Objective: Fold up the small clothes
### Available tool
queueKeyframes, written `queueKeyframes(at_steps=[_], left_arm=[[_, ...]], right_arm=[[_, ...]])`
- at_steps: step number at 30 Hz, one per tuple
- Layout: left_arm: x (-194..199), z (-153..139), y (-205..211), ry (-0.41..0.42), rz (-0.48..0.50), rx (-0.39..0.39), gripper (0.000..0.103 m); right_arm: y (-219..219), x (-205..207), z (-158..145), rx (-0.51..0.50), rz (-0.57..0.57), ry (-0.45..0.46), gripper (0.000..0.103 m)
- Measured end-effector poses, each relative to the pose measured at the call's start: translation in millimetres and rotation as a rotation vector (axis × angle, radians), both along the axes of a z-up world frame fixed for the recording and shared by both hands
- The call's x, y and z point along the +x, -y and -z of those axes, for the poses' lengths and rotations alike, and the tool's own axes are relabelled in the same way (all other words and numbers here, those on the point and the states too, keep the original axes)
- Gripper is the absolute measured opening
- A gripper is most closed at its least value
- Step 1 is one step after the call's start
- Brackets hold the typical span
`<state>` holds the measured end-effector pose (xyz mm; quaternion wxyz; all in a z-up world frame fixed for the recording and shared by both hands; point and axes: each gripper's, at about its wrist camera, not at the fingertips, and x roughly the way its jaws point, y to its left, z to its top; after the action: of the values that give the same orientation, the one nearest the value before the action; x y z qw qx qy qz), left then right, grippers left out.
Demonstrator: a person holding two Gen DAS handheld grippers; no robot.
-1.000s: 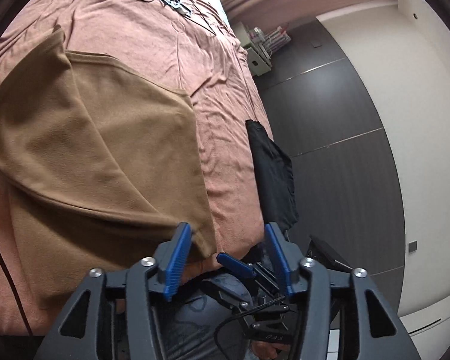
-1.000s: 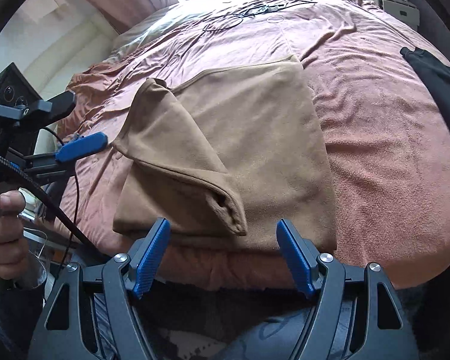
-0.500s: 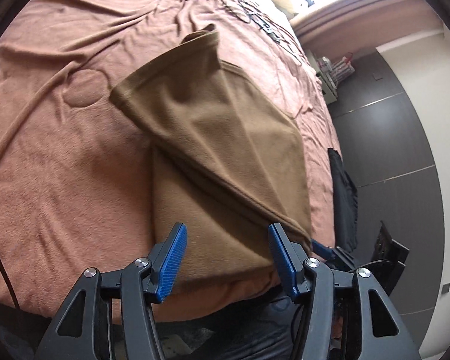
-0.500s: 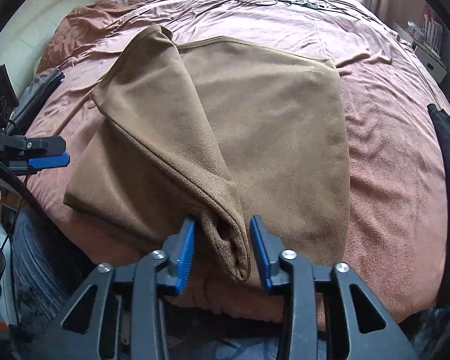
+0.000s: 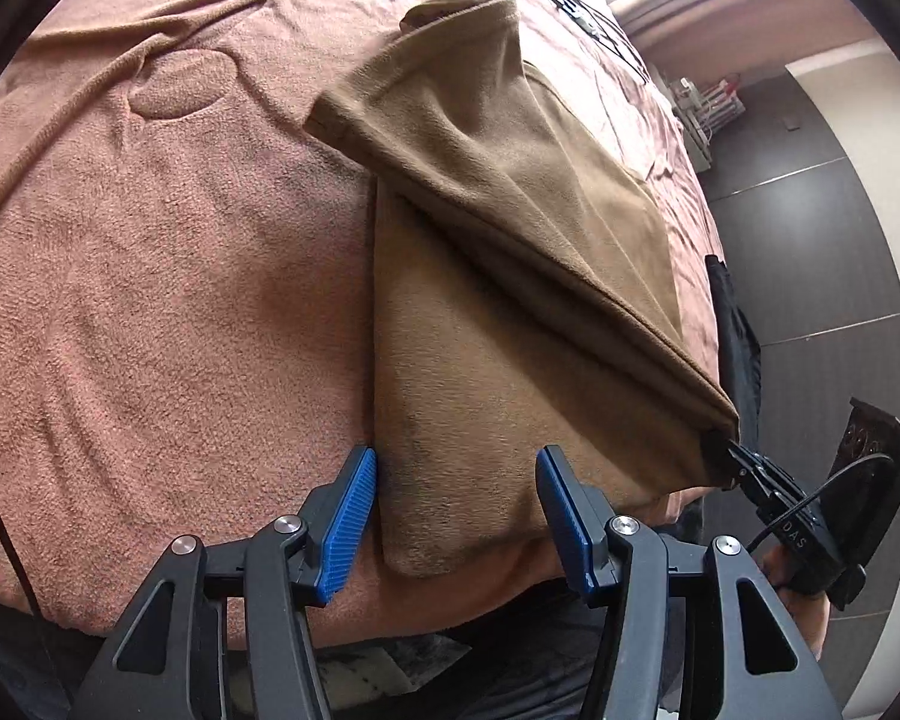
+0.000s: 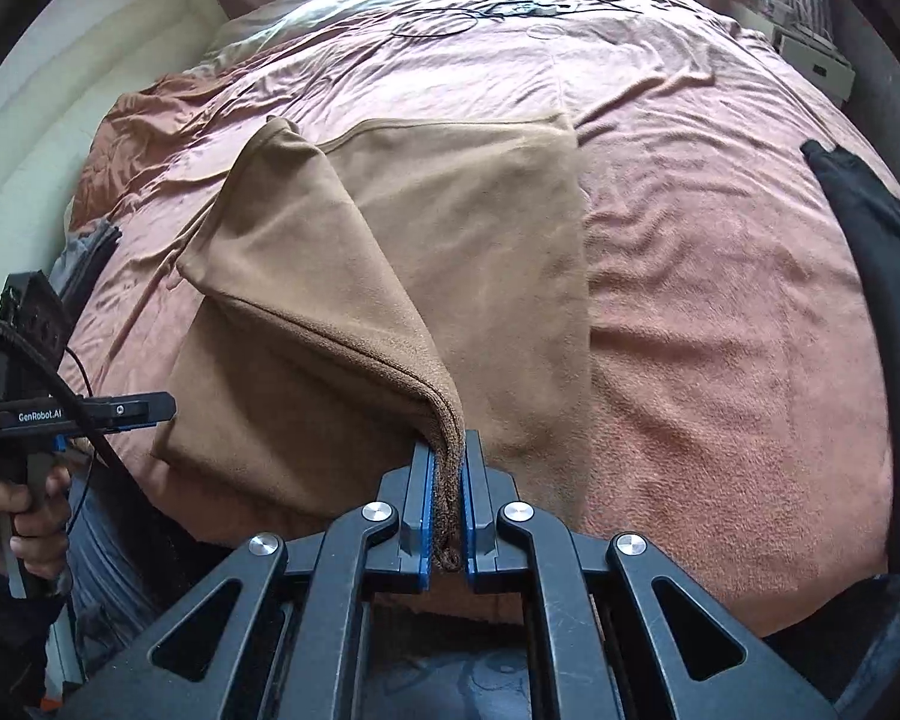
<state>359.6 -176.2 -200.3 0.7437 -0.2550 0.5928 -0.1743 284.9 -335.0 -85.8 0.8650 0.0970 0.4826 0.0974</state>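
A brown fleece garment (image 6: 462,252) lies on the near part of a bed (image 6: 720,312) covered by a pinkish, nubby terry spread that is creased in long ridges. A black garment (image 6: 876,276) hangs over the bed's right edge, well apart from the brown one, and thin black cables (image 6: 450,18) lie in loops at the far end near the pillows; neither obstructs the work. The brown garment is soft, matte and short-piled, partly folded, with a diagonal flap rising from its left far corner to a thick, layered hem at the near edge. The right tool (image 6: 447,504) has just closed and now pinches that bunched hem between its ribbed blue pads (image 6: 426,516), the cloth filling the narrow gap. The left tool (image 5: 453,516) stands about half open over the garment's near left corner, its blue pads (image 5: 348,522) on either side of the cloth and not pressing it. The left wrist view alone shows dark floor tiles (image 5: 810,240) and a pale wall on the right; the right wrist view alone shows a padded headboard (image 6: 90,108) at the left and the person's hand (image 6: 18,516) gripping the left tool's handle.
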Motion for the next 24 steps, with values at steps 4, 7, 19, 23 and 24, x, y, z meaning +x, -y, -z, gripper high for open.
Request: queueKeyframes(at_steps=[4,7,19,23,24], left_arm=[[-2.7,5.5,5.9,0.002,0.022,0.034,0.049],[-3.5,13.9,5.1,-0.012,0.02,0.046,0.038],[-10.7,16.5,-15.2,-0.027,0.027,0.01,0.023],[-10.3,18.0,-12.0,-0.026,0.032,0.012,0.023],[-9.7,17.9,-9.3,-0.026,0.031,0.01,0.023]], right_arm=[[17.0,-1.9,11.8,0.073,0.021,-0.045,0.004],[21.3,1.9,16.8,0.098,0.025,-0.07,0.004],[17.0,-1.1,11.1,0.021,0.054,-0.039,0.004],[12.5,0.7,20.0,-0.029,0.056,-0.058,0.004],[7.3,-0.1,18.4,-0.059,0.042,-0.054,0.004]])
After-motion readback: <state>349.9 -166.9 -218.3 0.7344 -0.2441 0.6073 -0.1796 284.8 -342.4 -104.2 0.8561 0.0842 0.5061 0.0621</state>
